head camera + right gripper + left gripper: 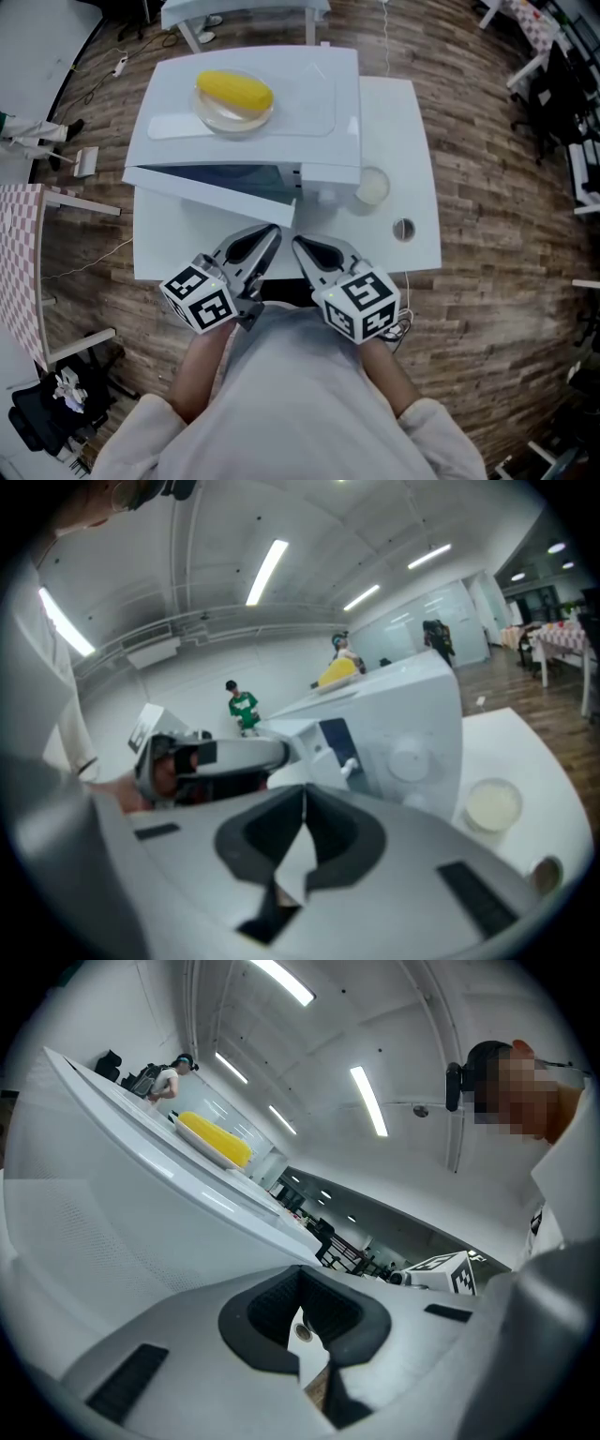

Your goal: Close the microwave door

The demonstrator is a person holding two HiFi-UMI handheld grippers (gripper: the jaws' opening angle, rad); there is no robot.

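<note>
Fingers of the left gripper (271,232) and the right gripper (299,243) are pressed together, holding nothing, just in front of the boxy white microwave (309,103). Its white door (214,189) stands ajar. The microwave sits on the white table (412,178), and a yellow corn cob (234,90) lies on top of it.

lighting was bright and even, from ceiling strip lights (370,1101). the white microwave (309,84) top showed soft glare. both gripper views were fisheye-bent with dark corners; the right gripper view was slightly blurred.
</note>
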